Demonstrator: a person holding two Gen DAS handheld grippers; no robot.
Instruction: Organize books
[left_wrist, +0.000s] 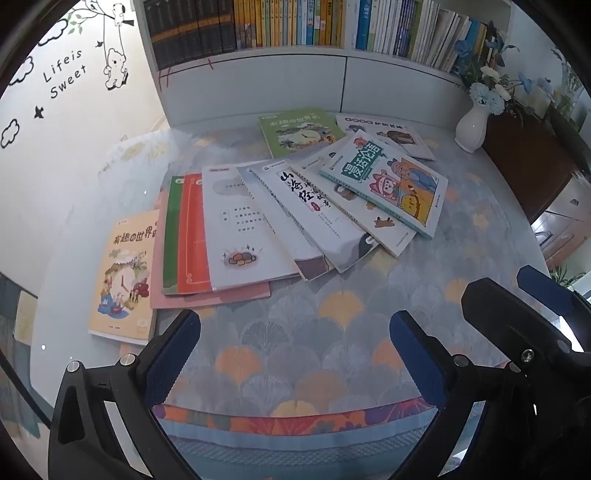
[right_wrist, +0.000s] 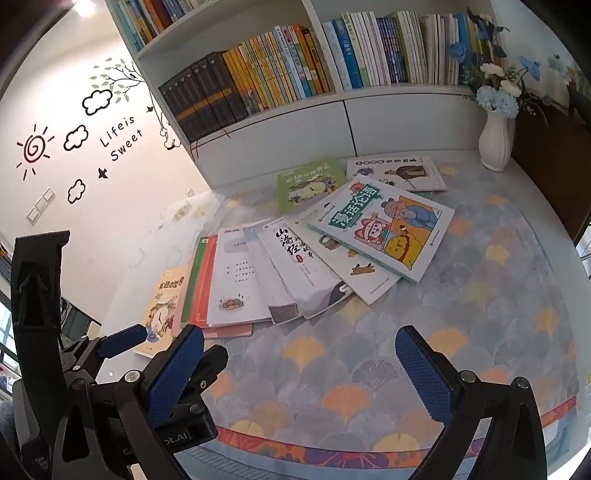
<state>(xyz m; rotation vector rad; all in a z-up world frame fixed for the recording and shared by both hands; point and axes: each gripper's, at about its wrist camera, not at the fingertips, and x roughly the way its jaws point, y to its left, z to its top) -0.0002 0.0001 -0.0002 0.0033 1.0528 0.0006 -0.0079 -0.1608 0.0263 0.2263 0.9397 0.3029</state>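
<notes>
Both claws, left (left_wrist: 295, 354) and right (right_wrist: 301, 373), gape empty; ahead, slide one jaw under the teal book (right_wrist: 384, 229) atop the fan.

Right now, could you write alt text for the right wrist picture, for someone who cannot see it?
Books lie fanned across a patterned tablecloth below a full bookshelf; the open right gripper hovers nearby, holding nothing. A white vase of flowers stands at right.

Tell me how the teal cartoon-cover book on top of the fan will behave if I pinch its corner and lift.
The teal cartoon-cover book looks thin and soft-covered, so it would likely droop. It lies loosely across the white book, so it may slide and drag that one along.
</notes>
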